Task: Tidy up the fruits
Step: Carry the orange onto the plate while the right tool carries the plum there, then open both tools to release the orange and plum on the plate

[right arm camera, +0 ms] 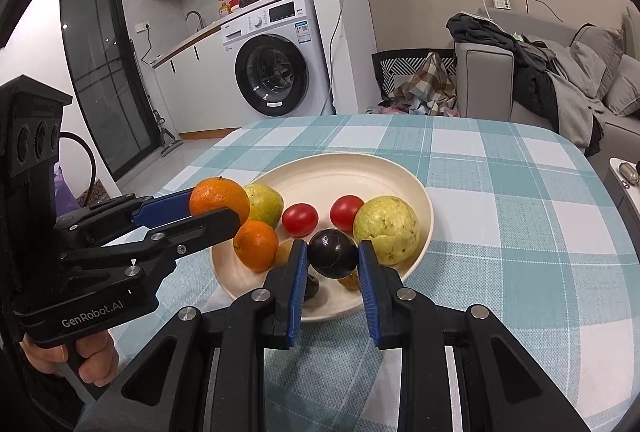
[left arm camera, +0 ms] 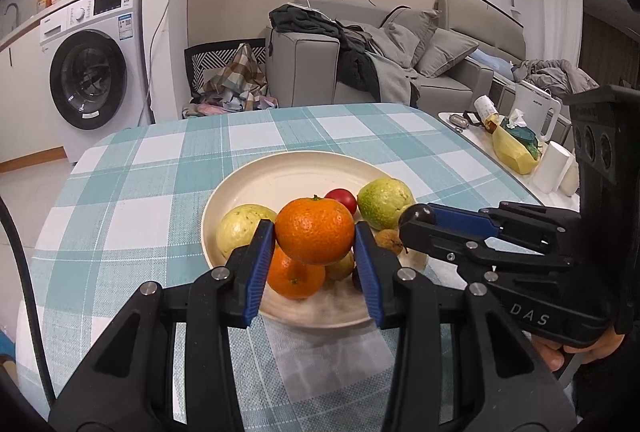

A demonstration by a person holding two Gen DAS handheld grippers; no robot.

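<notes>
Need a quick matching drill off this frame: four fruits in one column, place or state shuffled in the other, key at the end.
1. upper orange
2. dark plum
3. lower orange
4. red tomatoes

A. clamped in the right gripper
B. lying on the plate, between the two guavas
C. clamped in the left gripper
D. resting on the plate, below the left gripper

Pairs: 1-C, 2-A, 3-D, 4-B

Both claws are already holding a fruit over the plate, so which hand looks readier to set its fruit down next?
Hard to call, perhaps right: the right gripper holds its dark plum low over the plate, while the left gripper holds its orange above another orange.
</notes>
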